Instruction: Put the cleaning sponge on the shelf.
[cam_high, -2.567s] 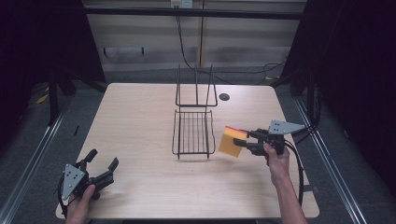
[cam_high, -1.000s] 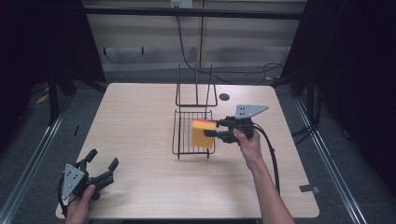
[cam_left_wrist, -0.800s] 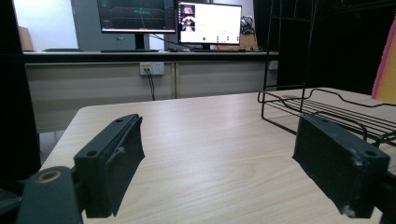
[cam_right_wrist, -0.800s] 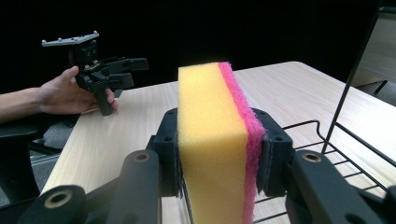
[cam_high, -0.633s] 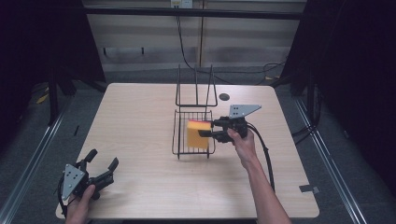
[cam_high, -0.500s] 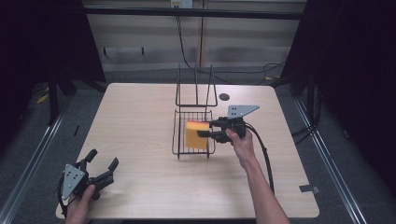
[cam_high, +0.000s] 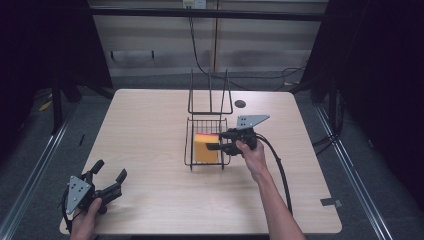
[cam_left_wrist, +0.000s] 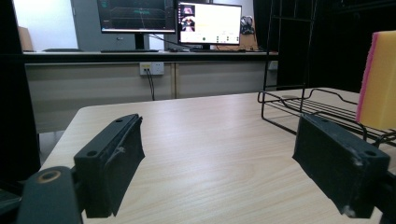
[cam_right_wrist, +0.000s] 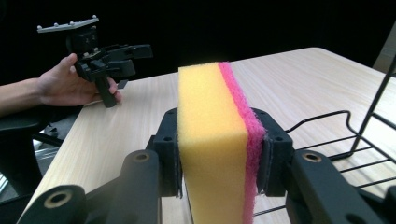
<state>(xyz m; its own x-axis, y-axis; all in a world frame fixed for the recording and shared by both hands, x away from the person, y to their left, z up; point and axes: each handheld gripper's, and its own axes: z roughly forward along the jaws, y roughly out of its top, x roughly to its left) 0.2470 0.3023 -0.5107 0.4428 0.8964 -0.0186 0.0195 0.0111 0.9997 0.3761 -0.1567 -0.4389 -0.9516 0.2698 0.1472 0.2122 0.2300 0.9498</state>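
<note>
Table (cam_high: 150, 120) spreads pale and wooden across the middle of the high view. Black wire rack (cam_high: 207, 135) stands at its centre, tall handle loop toward the top of the frame. Inside the rack's tray, my right gripper (cam_high: 216, 145) comes in from the right and pinches the yellow-and-pink sponge (cam_high: 206, 148) on edge, jaws pressed into both faces. At lower left, my left gripper (cam_high: 109, 176) rests by the table edge, jaws spread wide on nothing.

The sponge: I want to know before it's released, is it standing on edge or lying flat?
On edge: the sponge stands upright over the wire rack.
</note>
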